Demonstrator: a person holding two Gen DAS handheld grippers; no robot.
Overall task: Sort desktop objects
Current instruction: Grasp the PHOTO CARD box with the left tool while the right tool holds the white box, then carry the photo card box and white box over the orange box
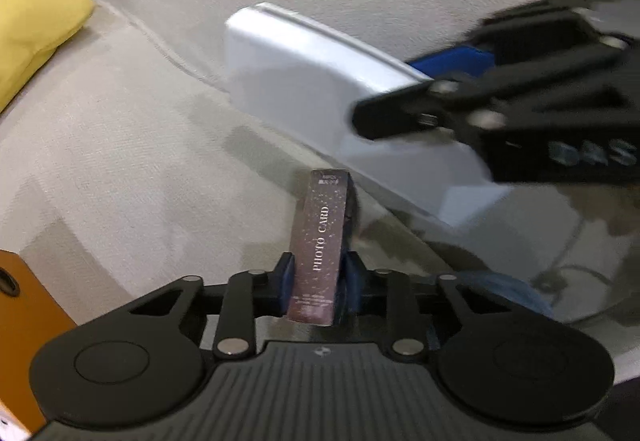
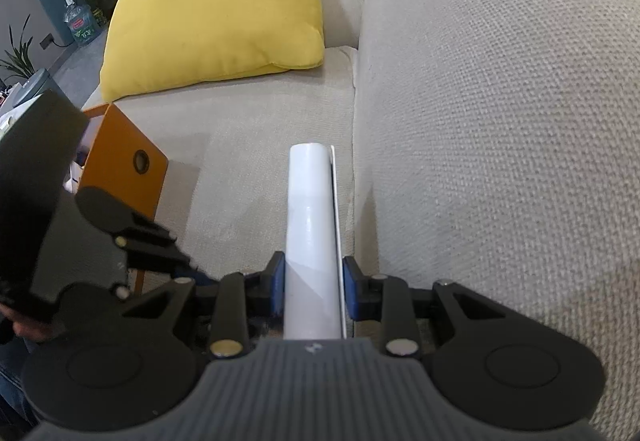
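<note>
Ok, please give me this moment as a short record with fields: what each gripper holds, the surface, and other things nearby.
left gripper: jaws shut on the dark box printed PHOTO CARD
right gripper: jaws shut on the white box, held on edge
surface: beige sofa
nearby: yellow cushion on the seat; orange box at the sofa's front edge

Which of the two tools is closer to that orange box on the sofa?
The left. The left tool, clamped on the photo card box, hangs just beside the orange box. The right tool, gripping the white case, is farther off, nearer the sofa's backrest.
</note>
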